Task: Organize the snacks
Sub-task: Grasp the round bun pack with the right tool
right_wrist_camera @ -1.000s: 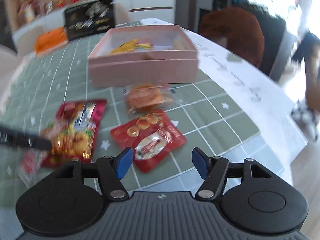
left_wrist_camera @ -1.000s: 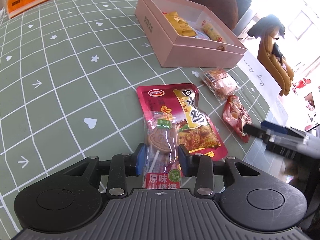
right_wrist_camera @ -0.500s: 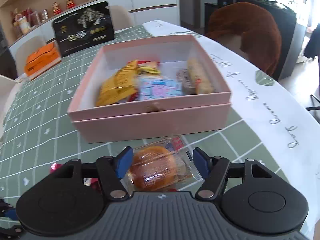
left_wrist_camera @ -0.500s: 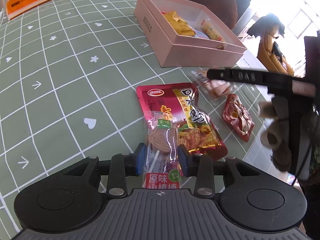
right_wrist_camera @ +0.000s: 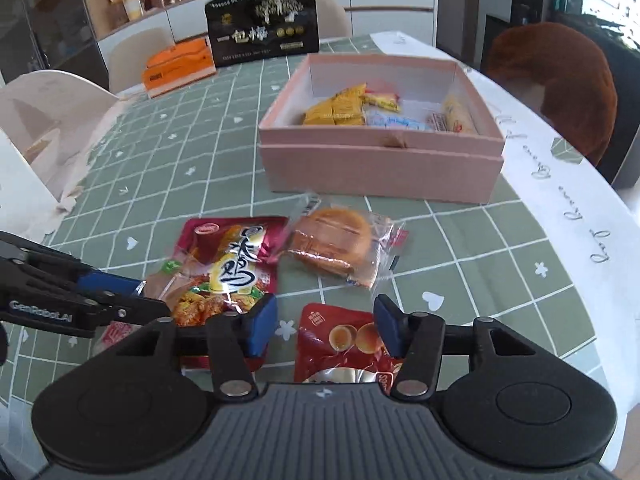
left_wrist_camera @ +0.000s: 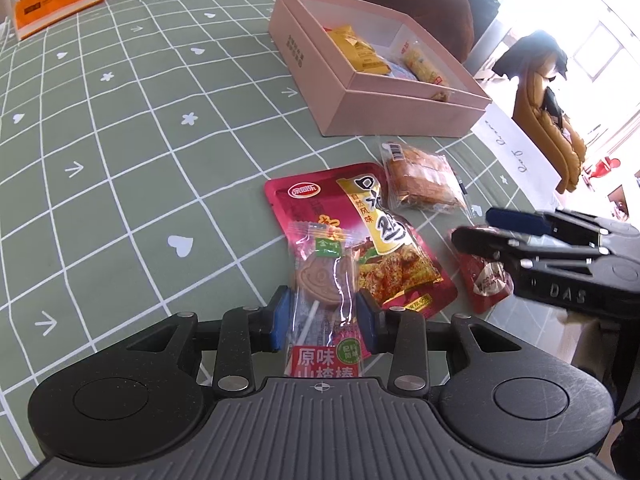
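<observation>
Left gripper (left_wrist_camera: 323,322) fingers pinch lollipop (left_wrist_camera: 324,280); right gripper (right_wrist_camera: 325,328) fingers spread around red pouch (right_wrist_camera: 344,344), near side of pink box (right_wrist_camera: 380,160).

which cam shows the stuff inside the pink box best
The right wrist view: it faces the pink box over its low front wall, so the yellow packets and other snacks on the floor show. The left wrist view sees the box obliquely; its near wall hides much of the contents.

small red packet (left_wrist_camera: 486,280) half hidden behind right tongs (left_wrist_camera: 472,228), lollipop wrapper (left_wrist_camera: 324,360) bottom hidden
</observation>
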